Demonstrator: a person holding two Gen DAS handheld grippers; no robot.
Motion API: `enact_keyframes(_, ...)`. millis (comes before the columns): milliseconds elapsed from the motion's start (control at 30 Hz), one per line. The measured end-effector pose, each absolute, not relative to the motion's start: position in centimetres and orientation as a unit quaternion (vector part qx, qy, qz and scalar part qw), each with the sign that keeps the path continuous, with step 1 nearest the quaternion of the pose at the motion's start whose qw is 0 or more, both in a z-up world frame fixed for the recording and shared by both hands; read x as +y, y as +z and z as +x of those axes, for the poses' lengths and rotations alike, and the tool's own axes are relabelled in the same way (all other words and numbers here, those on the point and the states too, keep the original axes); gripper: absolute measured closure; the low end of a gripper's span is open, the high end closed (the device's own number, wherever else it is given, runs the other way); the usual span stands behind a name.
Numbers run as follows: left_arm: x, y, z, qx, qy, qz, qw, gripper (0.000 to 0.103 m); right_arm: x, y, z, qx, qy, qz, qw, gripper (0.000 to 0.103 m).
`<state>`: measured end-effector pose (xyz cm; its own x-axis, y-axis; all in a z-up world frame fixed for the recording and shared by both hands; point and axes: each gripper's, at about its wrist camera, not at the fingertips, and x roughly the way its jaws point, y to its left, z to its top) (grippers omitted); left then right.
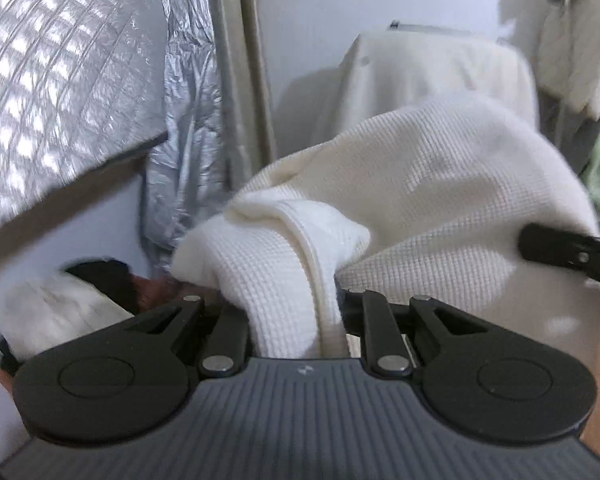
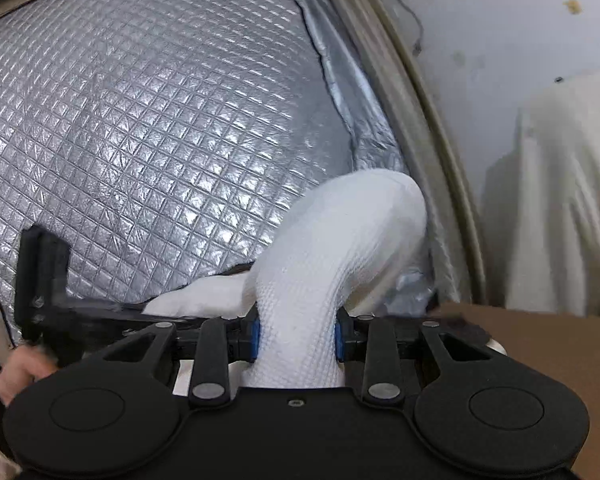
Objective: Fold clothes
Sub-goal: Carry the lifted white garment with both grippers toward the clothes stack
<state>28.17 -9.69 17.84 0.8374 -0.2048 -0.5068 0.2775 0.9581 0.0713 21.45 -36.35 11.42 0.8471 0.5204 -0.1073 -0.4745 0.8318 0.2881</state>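
White waffle garment [image 2: 332, 248] in right hand-held gripper [image 2: 295, 338]

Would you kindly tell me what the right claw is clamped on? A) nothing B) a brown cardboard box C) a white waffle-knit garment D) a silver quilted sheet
C: the right claw has its blue pads pressed against a bunched fold of the white waffle-knit garment.

Lived-in home room, quilted foil insulation [image 2: 147, 128] over a window, clothes hanging [image 1: 572, 48] against scuffed wall [image 2: 500, 20]
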Motion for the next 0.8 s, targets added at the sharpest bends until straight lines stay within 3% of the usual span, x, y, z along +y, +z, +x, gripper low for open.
enact_keyframes(133, -10.0, 19.2, 36.6, 0.272, -0.107, 0.116, 0.949, 0.086, -34.3, 11.4, 27.7, 0.092, 0.25, 0.139, 0.954, 0.067)
enact_keyframes(200, -9.8, 18.0, 40.8, 0.293, -0.106, 0.118, 0.943, 0.074, -34.6, 9.7, 30.7, 0.096, 0.231, 0.17, 0.953, 0.067)
enact_keyframes(267, -9.1, 15.2, 45.5, 0.345, -0.118, 0.096, 0.926, 0.033, -35.4, 7.4, 33.7, 0.104, 0.209, 0.214, 0.949, 0.067)
enact_keyframes(300, -8.6, 13.4, 47.1, 0.363, -0.09, 0.09, 0.923, 0.035, -35.7, 6.2, 35.2, 0.106, 0.197, 0.227, 0.948, 0.066)
enact_keyframes(367, -7.5, 9.5, 49.0, 0.387, -0.064, 0.078, 0.916, 0.035, -35.8, 2.7, 39.0, 0.131, 0.16, 0.184, 0.961, 0.054)
enact_keyframes(433, -6.7, 5.4, 49.4, 0.424, -0.071, 0.066, 0.901, 0.035, -37.1, -0.4, 42.6, 0.222, 0.128, 0.194, 0.947, 0.053)
enact_keyframes(500, -6.0, 2.0, 49.0, 0.446, -0.083, 0.057, 0.889, 0.034, -39.6, -2.8, 43.2, 0.251, 0.125, 0.262, 0.923, 0.052)
enact_keyframes(633, -3.0, -0.1, 45.9, 0.407, -0.104, -0.016, 0.907, 0.029, -43.4, -5.4, 41.3, 0.261, 0.173, 0.386, 0.868, 0.038)
enact_keyframes(800, 2.0, -0.9, 42.9, 0.377, -0.143, -0.195, 0.894, 0.023, -43.2, -7.6, 36.5, 0.295, 0.267, 0.403, 0.824, 0.03)
